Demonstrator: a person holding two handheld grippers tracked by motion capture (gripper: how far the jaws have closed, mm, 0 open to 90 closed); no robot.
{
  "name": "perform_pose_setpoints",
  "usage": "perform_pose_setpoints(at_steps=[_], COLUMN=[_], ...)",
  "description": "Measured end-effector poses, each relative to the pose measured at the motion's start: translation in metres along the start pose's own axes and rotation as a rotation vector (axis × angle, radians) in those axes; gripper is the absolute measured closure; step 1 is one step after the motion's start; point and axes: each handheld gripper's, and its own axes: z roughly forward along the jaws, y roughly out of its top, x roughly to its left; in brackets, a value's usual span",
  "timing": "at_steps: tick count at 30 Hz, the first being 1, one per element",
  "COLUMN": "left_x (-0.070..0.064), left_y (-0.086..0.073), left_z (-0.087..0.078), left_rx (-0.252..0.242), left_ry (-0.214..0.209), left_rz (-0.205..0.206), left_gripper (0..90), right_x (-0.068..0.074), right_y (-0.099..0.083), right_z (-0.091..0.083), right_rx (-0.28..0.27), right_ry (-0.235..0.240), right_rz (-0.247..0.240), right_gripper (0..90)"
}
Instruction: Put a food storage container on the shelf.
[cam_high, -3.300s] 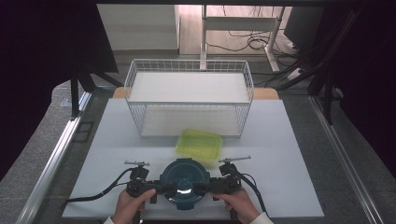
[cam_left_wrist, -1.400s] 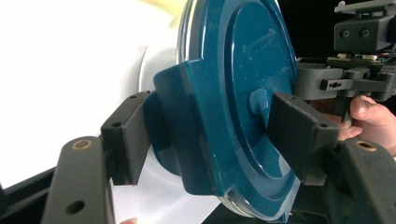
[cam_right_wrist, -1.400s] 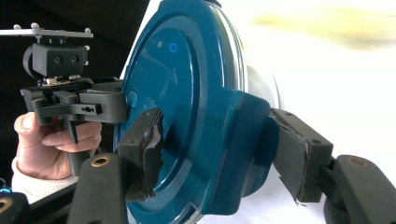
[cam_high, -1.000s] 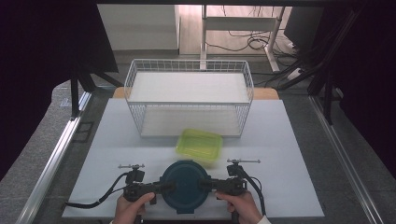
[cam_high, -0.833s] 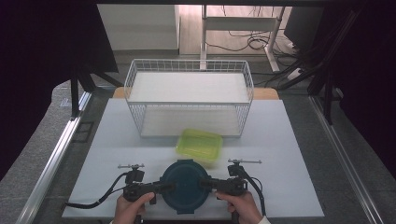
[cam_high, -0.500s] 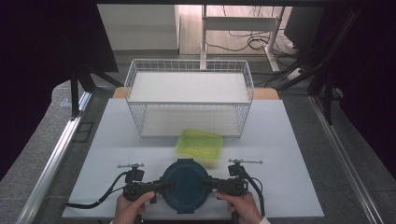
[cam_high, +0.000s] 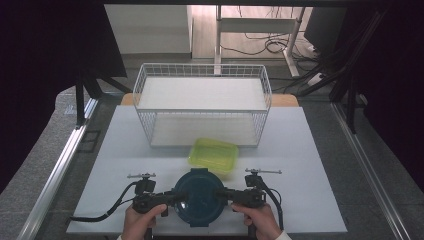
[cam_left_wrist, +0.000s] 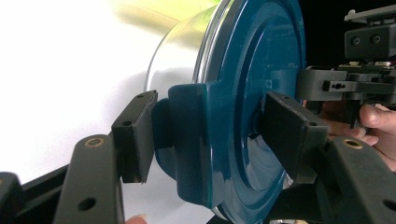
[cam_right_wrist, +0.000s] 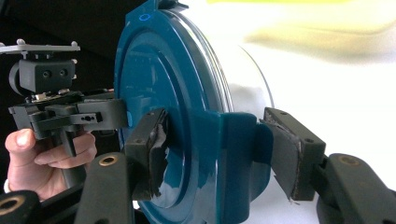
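Container (cam_high: 200, 198), a round clear tub with a dark blue lid (cam_left_wrist: 254, 88), sits between the two grippers at the near edge of the table (cam_high: 320, 165). The left gripper (cam_left_wrist: 212, 140) has its fingers (cam_left_wrist: 135, 135) set around the lid's clip tab (cam_left_wrist: 184, 140): one pad lies on the outside of the tab, the other presses on the lid's top face. The right gripper (cam_right_wrist: 217, 154) mirrors it on the opposite tab (cam_right_wrist: 238, 158), one finger (cam_right_wrist: 149, 154) on the lid top and the other touching the tab's outer side. Both pairs look pinched on the tabs rather than spread, though a sliver of gap at the left outer pad makes that grip hard to judge as fully tight.

As for progress, I judge the work to be at its start. The lid is on the tub and the tabs appear folded down against the wall, so nothing has been unclipped or lifted yet. What seems done is the approach and the two-sided hold. What is left, if the lid is to come off, is prying both tabs outward and raising the lid; if the tub is to be moved, it has yet to leave the table.

Just beyond the fingertips lies a yellow-green box (cam_high: 213, 156), and farther on a white wire basket (cam_high: 202, 107) stands empty.
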Motion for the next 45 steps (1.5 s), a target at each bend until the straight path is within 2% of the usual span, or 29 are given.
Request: perform_pose_setpoints(at_steps=[12,18,24,34,45], left_x=[-0.004,-0.007,-0.015,-0.023,-0.033], left_y=[0.008,0.016,0.034,0.063,0.095], left_z=[-0.004,-0.009,-0.012,-0.018,-0.027], left_rx=[-0.01,-0.018,-0.025,-0.047,-0.076], left_ry=[-0.009,-0.003,-0.008,-0.001,-0.012], left_rz=[0.009,0.029,0.06,0.081,0.105], left_gripper=[38.2,38.2,38.3,38.2,38.2], right_x=[0.006,0.012,0.019,0.027,0.044], right_y=[0.01,0.017,0.03,0.055,0.088], right_z=[-0.003,-0.005,-0.011,-0.015,-0.022], right_rx=[-0.016,-0.026,-0.046,-0.072,-0.109], right_ry=[-0.006,0.004,0.004,0.009,0.005], right_rz=[-0.032,-0.042,-0.058,-0.07,-0.105], right_gripper=[41.4,41.7,41.7,41.7,41.7])
